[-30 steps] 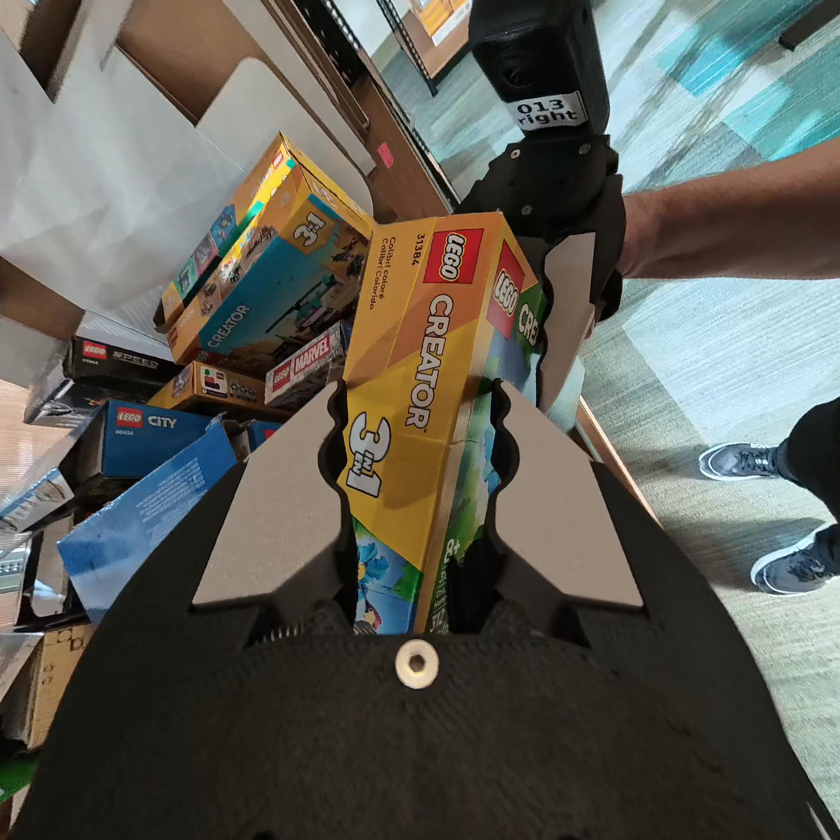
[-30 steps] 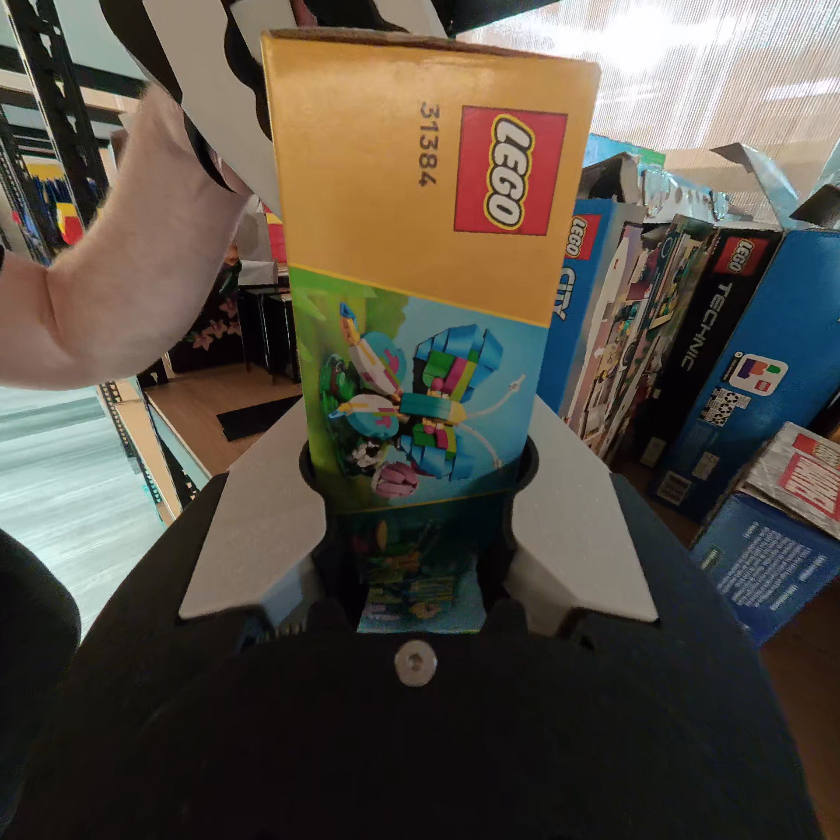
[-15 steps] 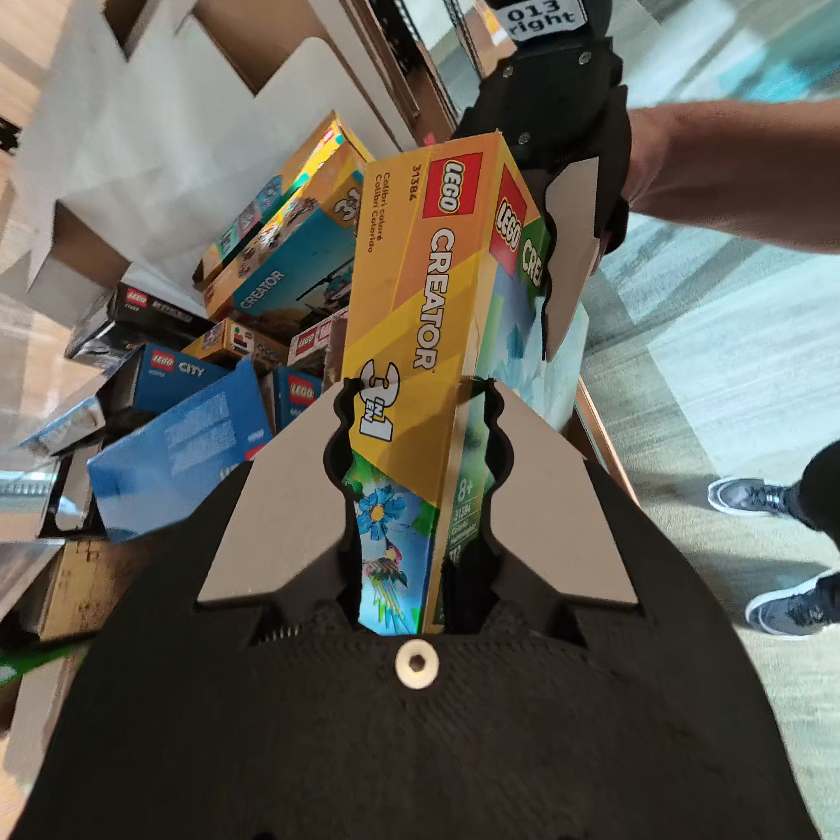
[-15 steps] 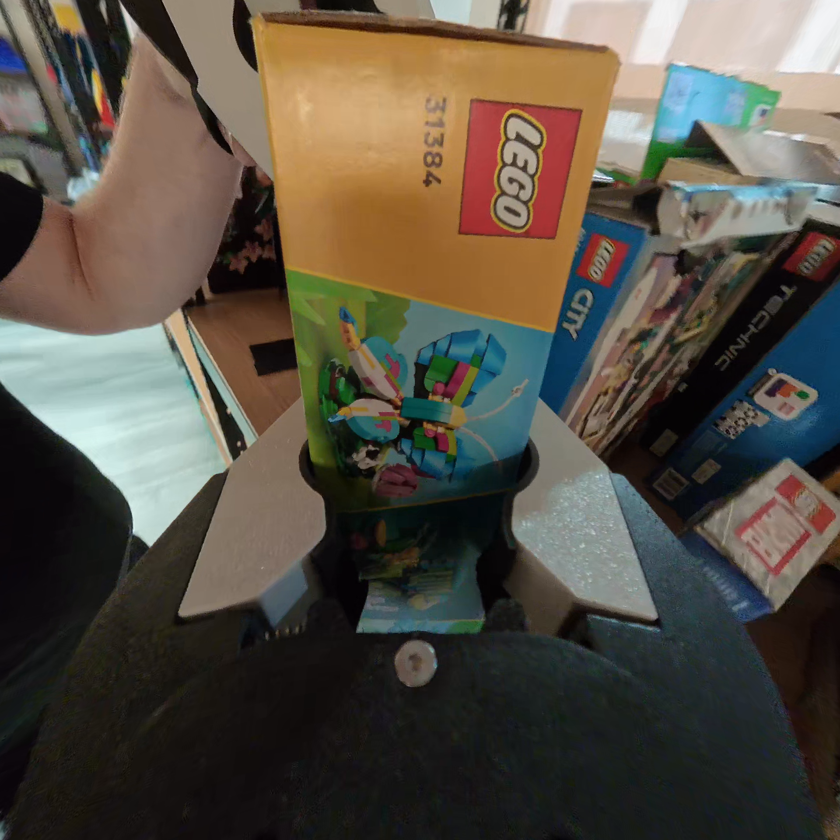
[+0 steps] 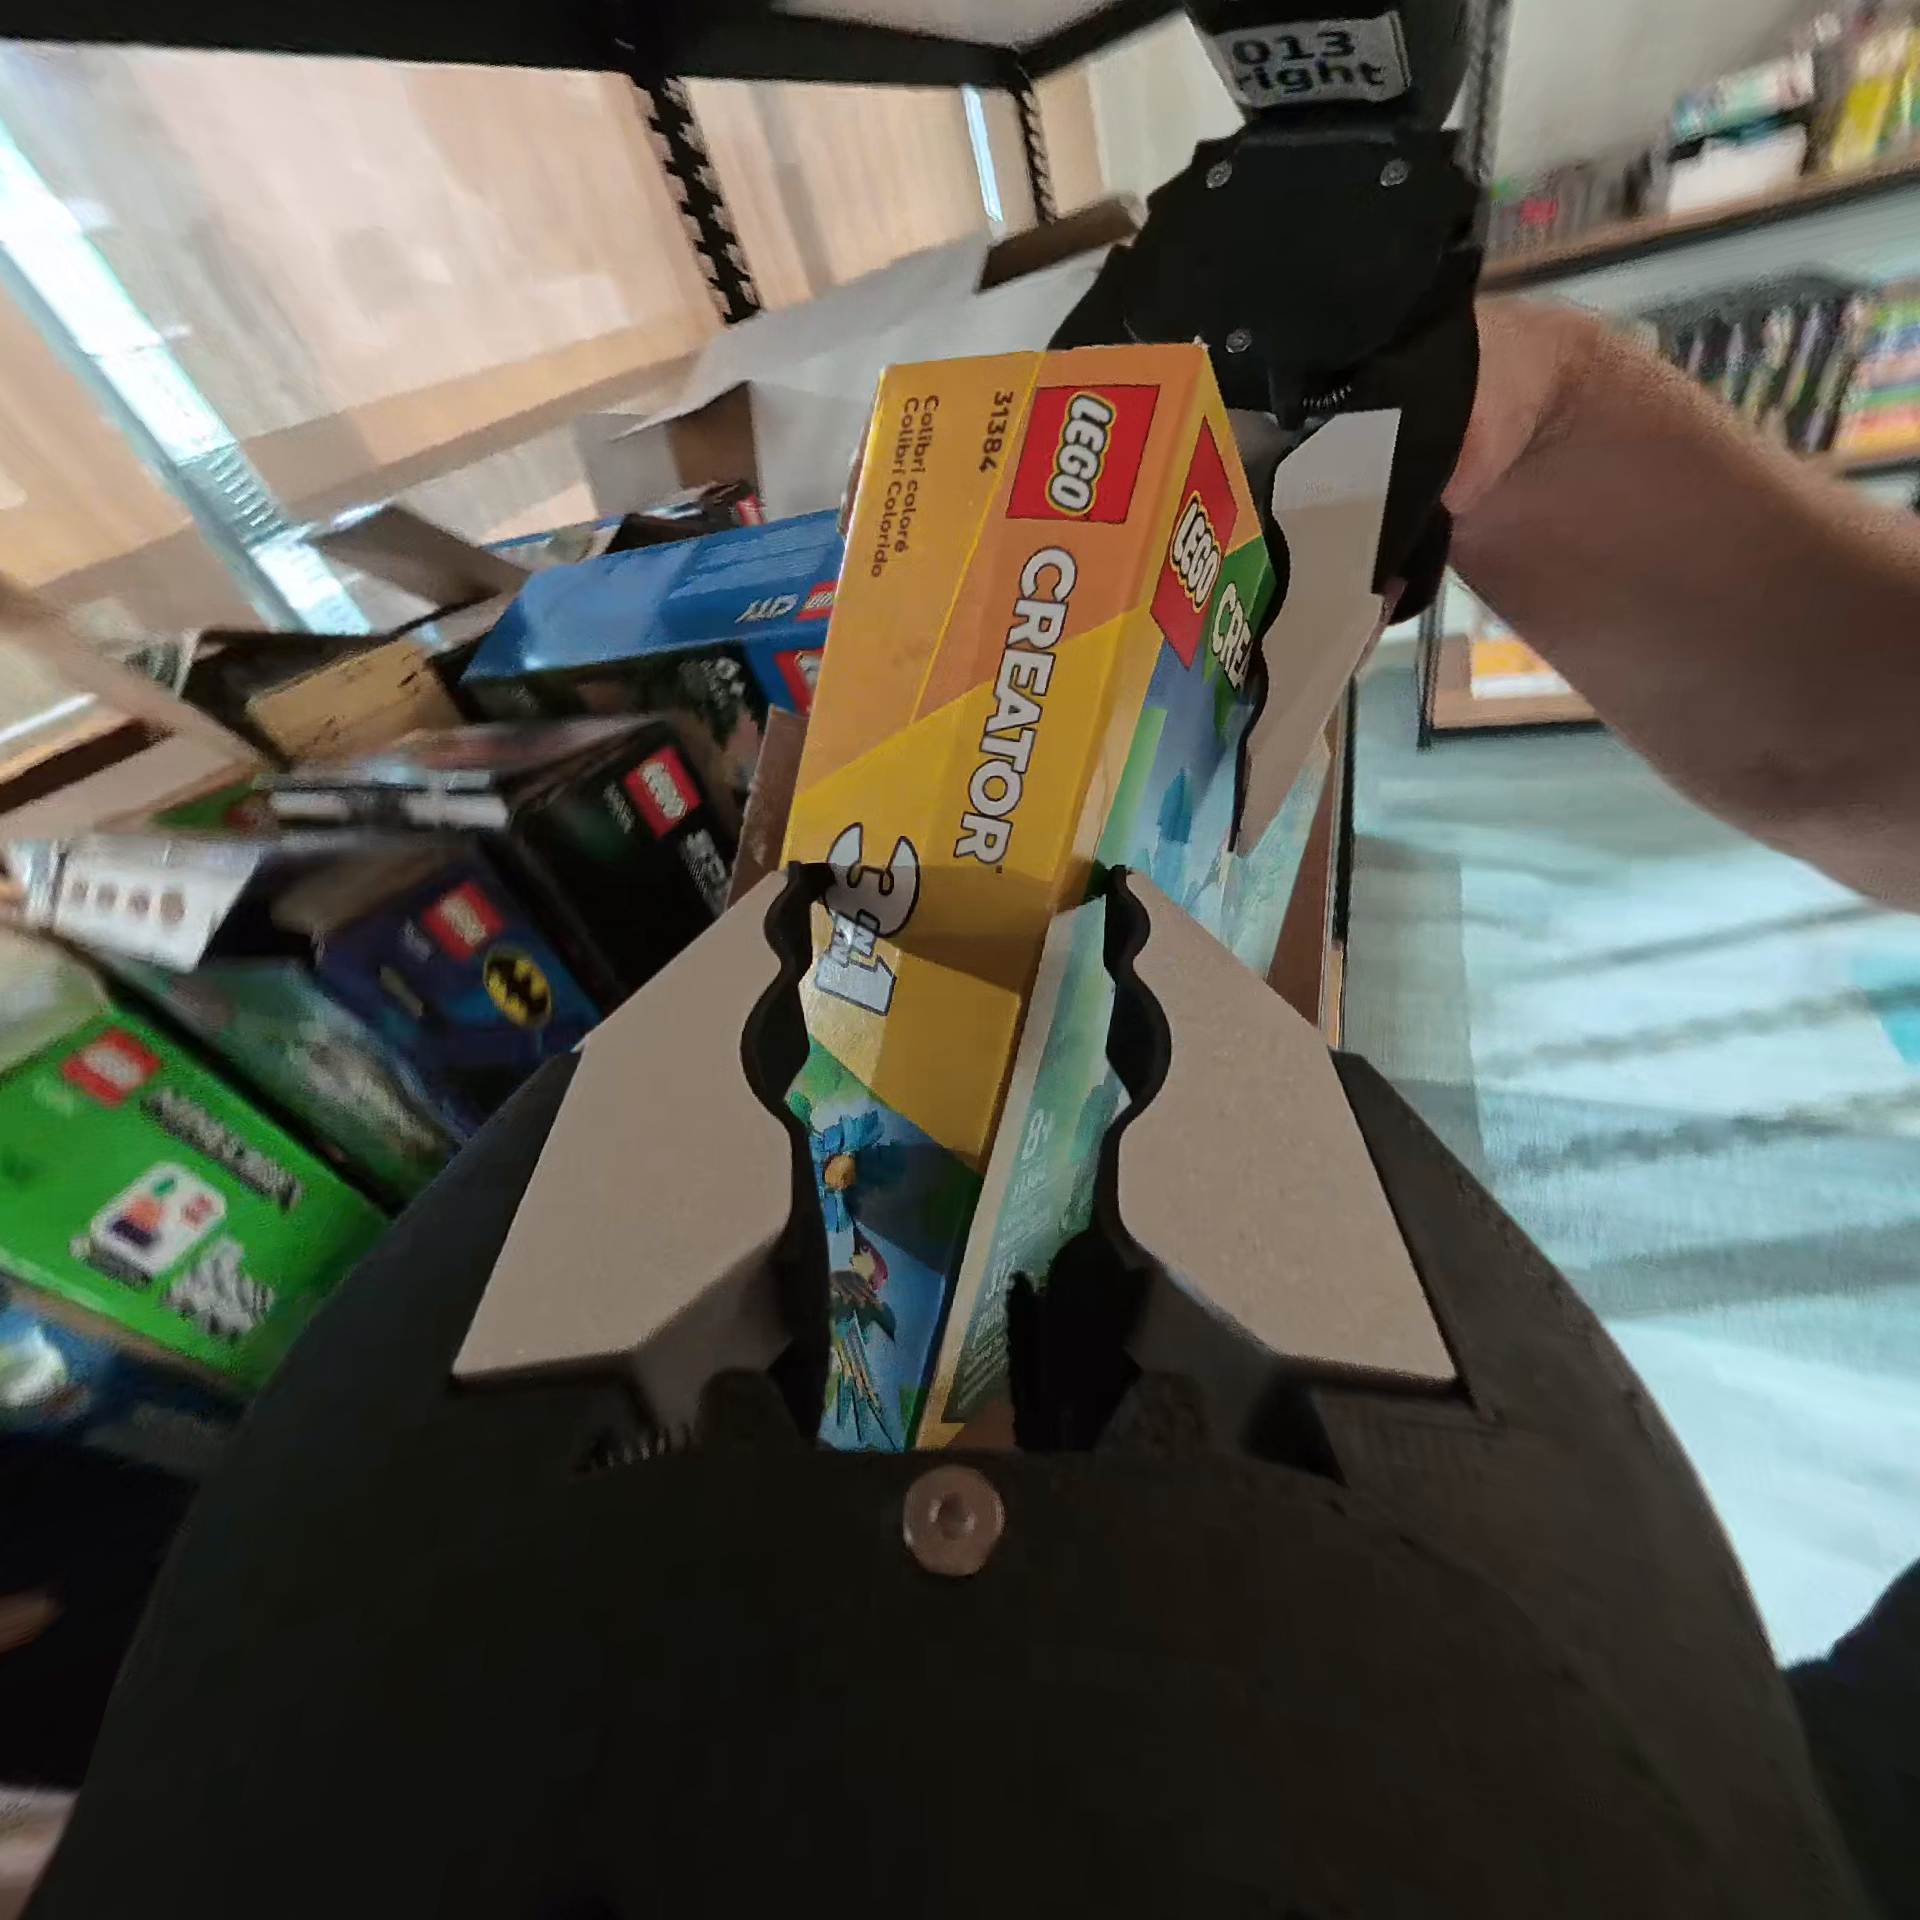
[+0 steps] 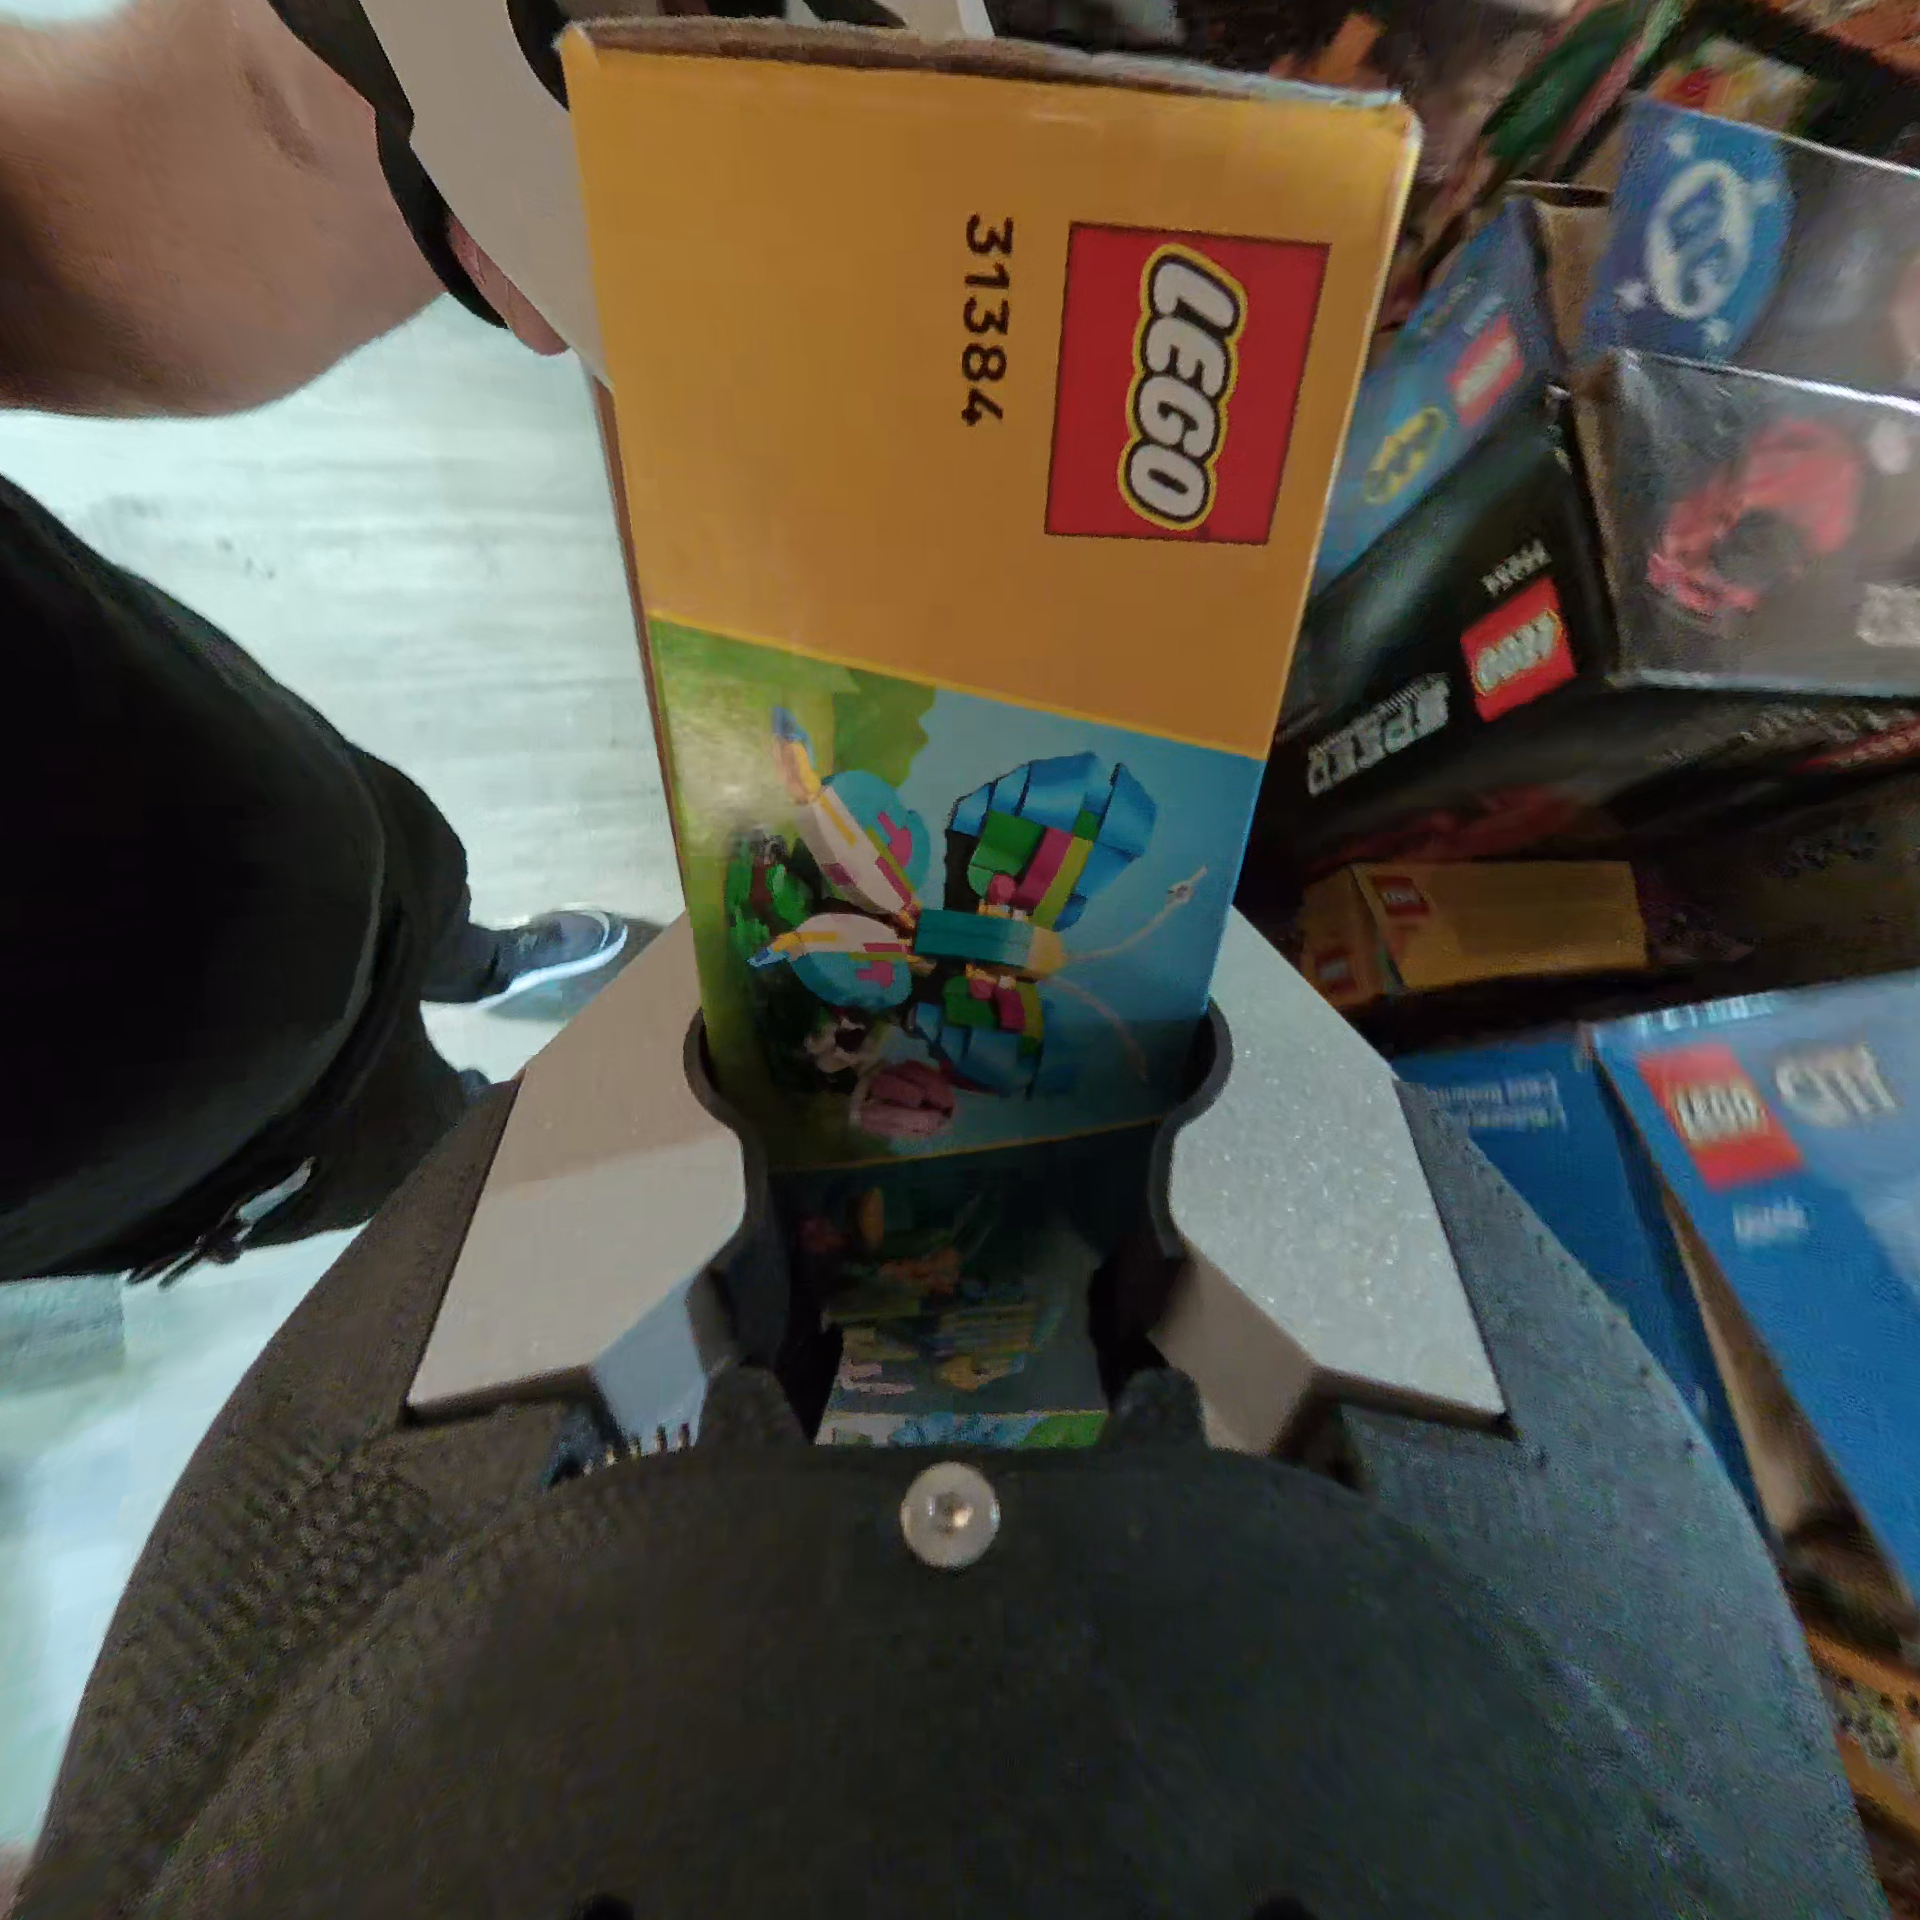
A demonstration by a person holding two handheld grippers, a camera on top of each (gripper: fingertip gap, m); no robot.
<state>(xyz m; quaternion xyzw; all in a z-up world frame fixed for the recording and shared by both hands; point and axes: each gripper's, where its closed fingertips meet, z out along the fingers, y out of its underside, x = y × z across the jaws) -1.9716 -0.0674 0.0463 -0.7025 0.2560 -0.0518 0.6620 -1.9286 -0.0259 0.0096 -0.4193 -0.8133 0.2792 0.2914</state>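
1. Two grippers are in view, and one yellow toy box (image 5: 997, 727) is held between them, lifted above the pile; the left gripper (image 5: 951, 883) pinches its lower end, both fingers (image 5: 665, 1122) pressed on the narrow sides.
2. The right gripper (image 6: 956, 1039) grips the same box (image 6: 966, 436) at the other end, its pads pressed against the box's two edges; in the left wrist view it shows at the box's upper corner (image 5: 1320, 582).
3. Two bare forearms show, one per view (image 5: 1683, 644) (image 6: 187, 208); one grey shoe (image 6: 551, 951) stands on the pale floor (image 5: 1662, 1039).
4. One open cardboard box (image 5: 831, 384) sits at the back of the shelf; what is in it I cannot tell.
5. Many more toy boxes lie heaped on the shelf, too blurred to count exactly: one green (image 5: 156, 1184), several blue (image 6: 1787, 1195) and several black (image 6: 1455, 644).
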